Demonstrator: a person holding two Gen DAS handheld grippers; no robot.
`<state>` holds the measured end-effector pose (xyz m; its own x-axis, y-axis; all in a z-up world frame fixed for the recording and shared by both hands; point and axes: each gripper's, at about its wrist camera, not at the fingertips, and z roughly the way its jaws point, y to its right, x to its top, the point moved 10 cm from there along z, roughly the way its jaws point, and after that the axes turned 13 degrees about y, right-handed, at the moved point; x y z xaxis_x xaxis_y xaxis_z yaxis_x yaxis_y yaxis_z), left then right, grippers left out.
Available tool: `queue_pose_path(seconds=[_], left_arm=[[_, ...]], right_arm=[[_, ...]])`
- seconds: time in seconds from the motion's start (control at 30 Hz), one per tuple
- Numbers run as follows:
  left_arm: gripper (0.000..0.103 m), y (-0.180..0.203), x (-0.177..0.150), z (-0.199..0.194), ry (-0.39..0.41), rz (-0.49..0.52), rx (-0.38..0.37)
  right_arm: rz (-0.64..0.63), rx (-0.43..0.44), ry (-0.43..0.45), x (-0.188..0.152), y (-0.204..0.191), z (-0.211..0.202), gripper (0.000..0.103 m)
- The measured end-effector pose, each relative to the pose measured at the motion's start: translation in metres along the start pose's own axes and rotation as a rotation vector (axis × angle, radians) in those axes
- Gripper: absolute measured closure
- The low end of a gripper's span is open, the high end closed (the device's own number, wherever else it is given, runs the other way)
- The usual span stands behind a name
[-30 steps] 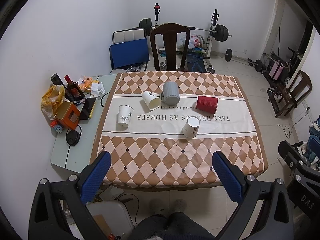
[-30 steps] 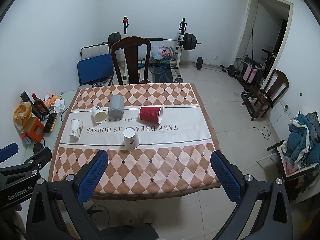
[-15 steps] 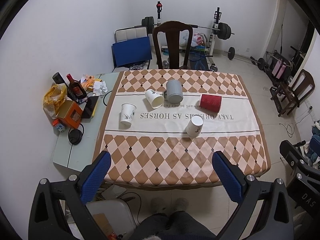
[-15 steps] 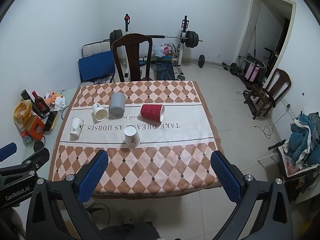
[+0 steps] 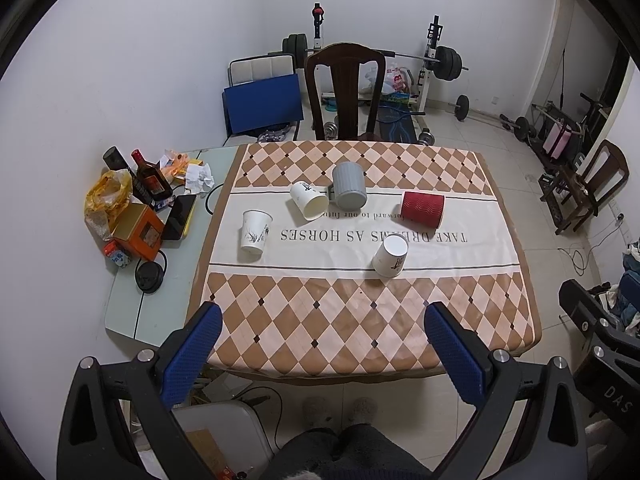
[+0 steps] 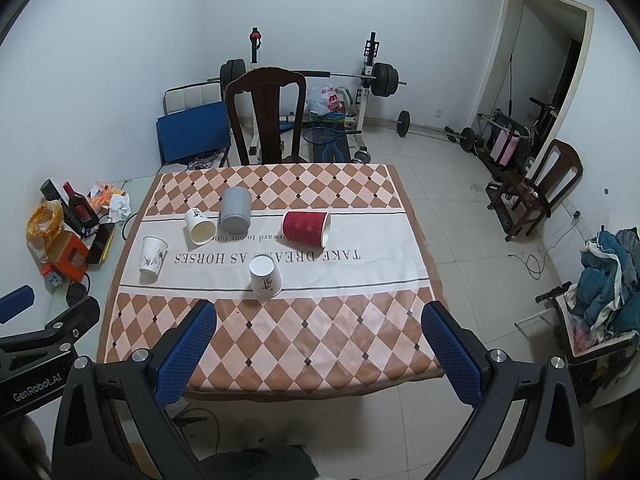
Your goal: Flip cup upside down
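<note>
Several cups sit on the checked tablecloth (image 5: 320,320) (image 6: 304,344). A white paper cup (image 5: 255,234) (image 6: 152,255) stands upright at the left. Another white cup (image 5: 308,200) (image 6: 199,226) lies on its side beside a grey mug (image 5: 349,189) (image 6: 235,213). A red ribbed cup (image 5: 423,209) (image 6: 306,228) lies on its side at the right. A white cup (image 5: 391,255) (image 6: 265,276) stands upside down in front. My left gripper (image 5: 322,346) and right gripper (image 6: 318,342) are open and empty, held well back above the table's near edge.
A side table (image 5: 132,312) at the left holds bottles, an orange box (image 5: 139,231), a phone and paper scraps. A dark wooden chair (image 5: 344,92) stands behind the table. Gym weights and another chair (image 6: 536,188) are on the floor at the back and right.
Both grippers have drawn back and up a little, so the table and cups sit slightly lower in view. No cup has moved.
</note>
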<state>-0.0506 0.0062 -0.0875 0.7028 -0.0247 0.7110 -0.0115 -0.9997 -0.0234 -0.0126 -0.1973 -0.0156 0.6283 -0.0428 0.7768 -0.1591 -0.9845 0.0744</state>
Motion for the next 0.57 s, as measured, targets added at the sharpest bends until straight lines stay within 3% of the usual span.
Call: queue_pose_path(seconds=[0.57], left_arm=[[0.0, -0.0003, 0.0079, 0.0047, 0.005, -0.007, -0.002]], right_arm=[[-0.001, 0.002, -0.002, 0.0016, -0.0022, 0.0034, 0.0]])
